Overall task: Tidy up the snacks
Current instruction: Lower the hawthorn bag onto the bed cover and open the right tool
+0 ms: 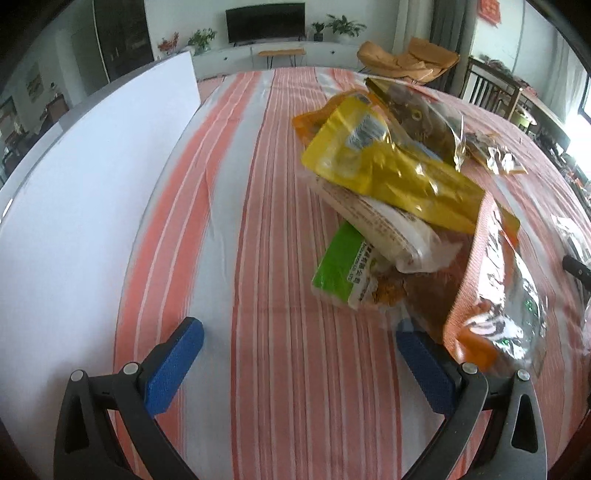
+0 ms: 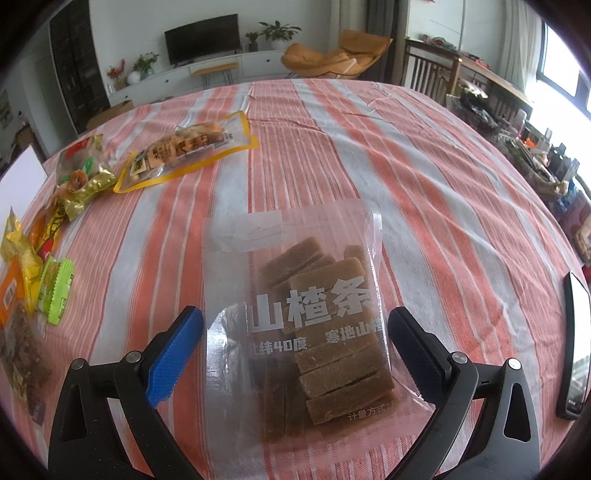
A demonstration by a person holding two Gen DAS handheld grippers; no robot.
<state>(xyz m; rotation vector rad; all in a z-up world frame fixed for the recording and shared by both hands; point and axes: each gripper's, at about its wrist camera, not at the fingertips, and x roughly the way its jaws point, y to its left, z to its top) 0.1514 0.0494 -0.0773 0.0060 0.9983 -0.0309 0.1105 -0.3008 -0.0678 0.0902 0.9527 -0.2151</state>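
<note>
Left wrist view. White board [image 1: 85, 192] fills the left of the frame, lying at the edge of the striped tablecloth [image 1: 266, 229], orange-red and pale grey. Left gripper [image 1: 300, 354] spread wide, blue pads [image 1: 173, 363] holding nothing, low over bare cloth. Right of centre: heap of snack bags, a yellow pouch [image 1: 391, 173] on top, a white packet [image 1: 380, 225] under it, a green-labelled pack [image 1: 343, 273] lowest, a foil-and-orange bag [image 1: 491, 295] at the right. Top of frame: television [image 1: 266, 22] on a long pale cabinet, potted plants, tan lounge chair [image 1: 410, 59].

Right wrist view. Loose snack packs [image 2: 55, 236] scattered at the far left; a yellow-rimmed clear bag [image 2: 188, 151] upper left. Centre, flat on the cloth: clear bag of hawthorn strips [image 2: 314, 325], brown bars showing, lying between the fingers of the right gripper [image 2: 295, 354], which is released, pads apart from the bag's edges. Dark phone [image 2: 576, 347] at the right edge. Window and cluttered wooden furniture upper right.
</note>
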